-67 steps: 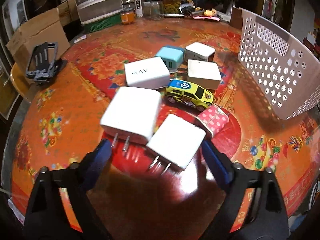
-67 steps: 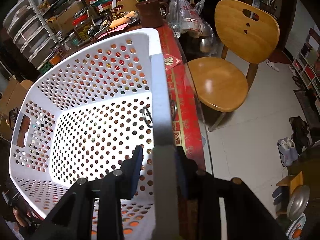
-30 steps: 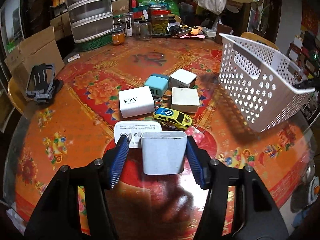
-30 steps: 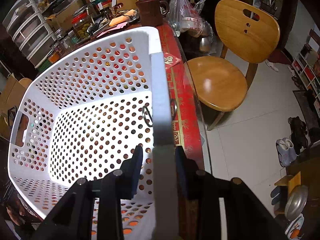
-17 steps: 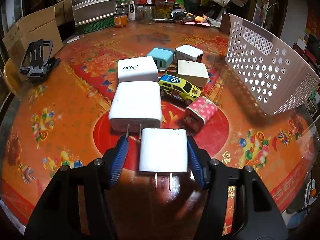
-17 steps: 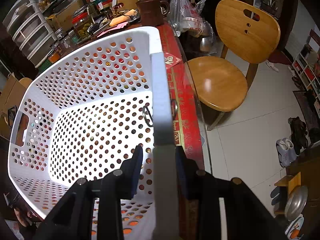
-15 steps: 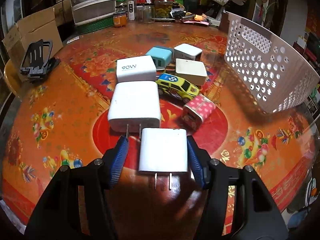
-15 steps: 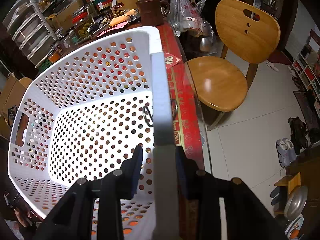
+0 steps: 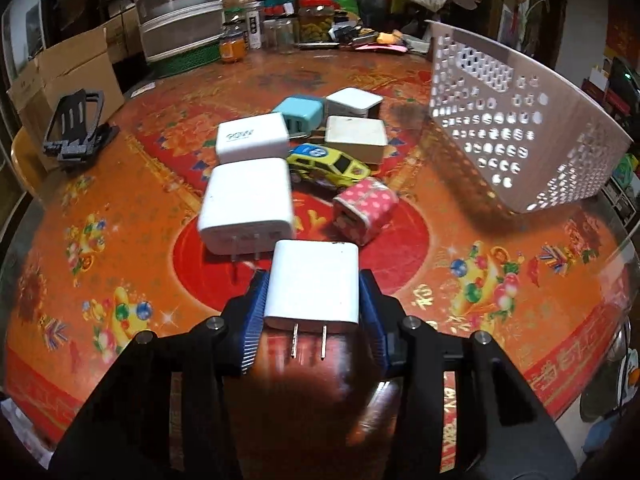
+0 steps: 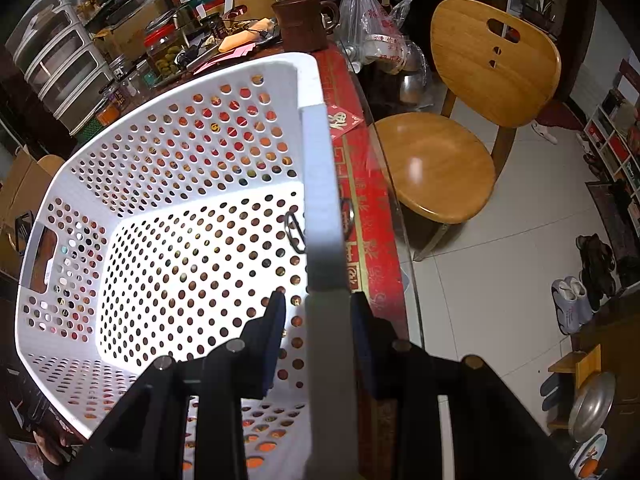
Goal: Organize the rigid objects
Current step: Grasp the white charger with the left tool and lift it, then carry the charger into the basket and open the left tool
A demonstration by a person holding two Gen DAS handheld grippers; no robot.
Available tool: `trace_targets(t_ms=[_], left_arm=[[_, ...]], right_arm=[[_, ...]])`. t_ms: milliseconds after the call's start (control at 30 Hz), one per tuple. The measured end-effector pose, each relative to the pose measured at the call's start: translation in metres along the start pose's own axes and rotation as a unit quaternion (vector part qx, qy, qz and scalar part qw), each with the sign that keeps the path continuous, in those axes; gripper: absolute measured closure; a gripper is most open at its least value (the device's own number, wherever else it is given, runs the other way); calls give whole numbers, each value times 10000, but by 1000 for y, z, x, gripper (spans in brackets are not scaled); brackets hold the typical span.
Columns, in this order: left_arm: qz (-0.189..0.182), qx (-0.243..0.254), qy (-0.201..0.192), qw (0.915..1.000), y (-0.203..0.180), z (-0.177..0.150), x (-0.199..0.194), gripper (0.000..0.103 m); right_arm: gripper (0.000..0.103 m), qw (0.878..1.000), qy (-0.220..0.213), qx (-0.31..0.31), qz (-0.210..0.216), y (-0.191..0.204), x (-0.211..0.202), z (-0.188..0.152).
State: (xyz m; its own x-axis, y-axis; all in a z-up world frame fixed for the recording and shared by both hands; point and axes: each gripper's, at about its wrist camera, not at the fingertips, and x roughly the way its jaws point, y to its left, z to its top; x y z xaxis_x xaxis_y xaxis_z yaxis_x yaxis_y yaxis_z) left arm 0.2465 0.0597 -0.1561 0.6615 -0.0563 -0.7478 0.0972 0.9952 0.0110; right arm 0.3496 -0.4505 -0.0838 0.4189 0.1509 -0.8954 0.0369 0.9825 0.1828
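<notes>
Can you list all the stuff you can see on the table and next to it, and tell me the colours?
Chargers: 6; four white, one blue, one pink with dots; table middle; one white charger gripped.
Toy car: 1, yellow-green, among chargers.
Basket: 1, white, tilted at table edge.
Phone stand: 1, black, far left.
Drawer unit: 1, clear, table back.
Mug: 1, brown, behind basket.
Chair: 1, wooden, beside table.
Left hand-held gripper: black, holding charger.
Right hand-held gripper: black, clamping basket rim.

The white basket's [image 9: 520,136] interior faces away, and the picture's edge crops its rim [image 10: 320,184].
</notes>
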Motion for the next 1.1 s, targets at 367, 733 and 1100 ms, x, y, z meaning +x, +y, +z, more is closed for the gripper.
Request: trace_targets(t_ms=[367,733,1100], left_arm=[[-136,267,-701,9971,-5,75,-54,62],[-129,930,-909,9914,-52,187,-47,62],[214,1640,-802,9830,-136,219,-28,62]], right_arm=[[71,10000,19,-51,-22,1,1,1],[71,9999,59,-82,-33,0,2,4],[71,9999,72,-119,-50,1,3,4]])
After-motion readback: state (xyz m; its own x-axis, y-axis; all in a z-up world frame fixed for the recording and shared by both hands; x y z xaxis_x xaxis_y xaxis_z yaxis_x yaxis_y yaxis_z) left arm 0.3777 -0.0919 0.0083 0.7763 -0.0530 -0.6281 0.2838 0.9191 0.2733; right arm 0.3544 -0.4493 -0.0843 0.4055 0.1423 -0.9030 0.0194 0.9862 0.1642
